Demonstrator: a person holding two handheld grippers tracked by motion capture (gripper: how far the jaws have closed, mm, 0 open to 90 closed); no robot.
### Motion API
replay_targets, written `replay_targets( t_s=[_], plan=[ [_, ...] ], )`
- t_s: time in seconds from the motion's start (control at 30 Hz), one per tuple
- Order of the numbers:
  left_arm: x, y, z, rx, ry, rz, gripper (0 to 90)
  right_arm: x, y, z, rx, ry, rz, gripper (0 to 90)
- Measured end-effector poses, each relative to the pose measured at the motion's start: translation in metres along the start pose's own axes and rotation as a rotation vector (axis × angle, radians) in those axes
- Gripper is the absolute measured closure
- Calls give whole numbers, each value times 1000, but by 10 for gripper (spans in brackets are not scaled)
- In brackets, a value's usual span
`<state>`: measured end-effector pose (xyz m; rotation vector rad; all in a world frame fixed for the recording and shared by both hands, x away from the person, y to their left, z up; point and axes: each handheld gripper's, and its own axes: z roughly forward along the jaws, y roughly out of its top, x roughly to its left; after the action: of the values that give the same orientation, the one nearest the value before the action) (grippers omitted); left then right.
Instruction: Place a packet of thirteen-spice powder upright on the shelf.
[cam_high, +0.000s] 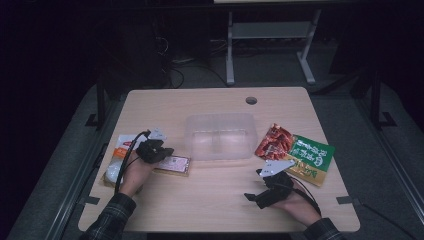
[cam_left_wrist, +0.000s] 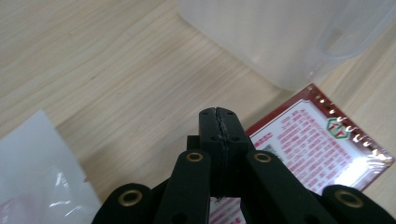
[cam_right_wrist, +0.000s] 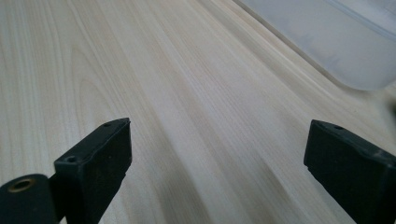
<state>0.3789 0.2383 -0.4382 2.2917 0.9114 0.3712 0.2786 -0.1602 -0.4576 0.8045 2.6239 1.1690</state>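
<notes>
A clear plastic container (cam_high: 217, 136) stands at the middle of the wooden table (cam_high: 210, 205). My left gripper (cam_high: 166, 151) hovers over the left end of a red-and-white packet (cam_high: 174, 165) lying left of the container. In the left gripper view its jaws (cam_left_wrist: 219, 123) are shut with the pads pressed together and nothing between them; the red packet (cam_left_wrist: 322, 149) lies beneath and to their right, and the container (cam_left_wrist: 289, 37) is beyond. My right gripper (cam_high: 254, 184) rests near the front right and points left. Its jaws (cam_right_wrist: 219, 154) stand open over bare wood, with the container (cam_right_wrist: 336, 37) ahead.
A white-and-orange bag (cam_high: 120, 157) lies under the person's left wrist; it is also in the left gripper view (cam_left_wrist: 37, 172). A red snack packet (cam_high: 274, 142) and a green packet (cam_high: 312, 159) lie right of the container. A cable hole (cam_high: 251, 100) is at the back.
</notes>
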Motion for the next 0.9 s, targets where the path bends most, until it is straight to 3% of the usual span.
replay_targets(
  t_s=[0.23,0.27,0.33,0.37,0.47,0.63,0.67,0.77,0.9],
  plan=[
    [-7,3,2,-1,-46,16,898,0,0,0,0,-4,6,72],
    [-10,3,3,-5,-56,3,898,0,0,0,0,-4,6,72],
    [-10,4,3,-7,-55,15,898,-1,0,0,0,-3,4,72],
    [-10,5,5,-15,-33,37,898,-1,0,0,-2,-6,3,73],
    [-10,6,8,-13,-31,28,898,-1,0,0,-1,-5,4,73],
    [-10,8,11,3,-51,40,898,-1,0,0,2,-5,6,73],
    [-12,8,12,7,-56,24,898,-1,-1,0,0,-6,4,73],
    [-18,8,17,38,-83,45,898,-2,0,1,1,-7,5,73],
    [-20,9,15,38,-78,67,898,-1,0,-1,-1,-8,8,73]
  ],
)
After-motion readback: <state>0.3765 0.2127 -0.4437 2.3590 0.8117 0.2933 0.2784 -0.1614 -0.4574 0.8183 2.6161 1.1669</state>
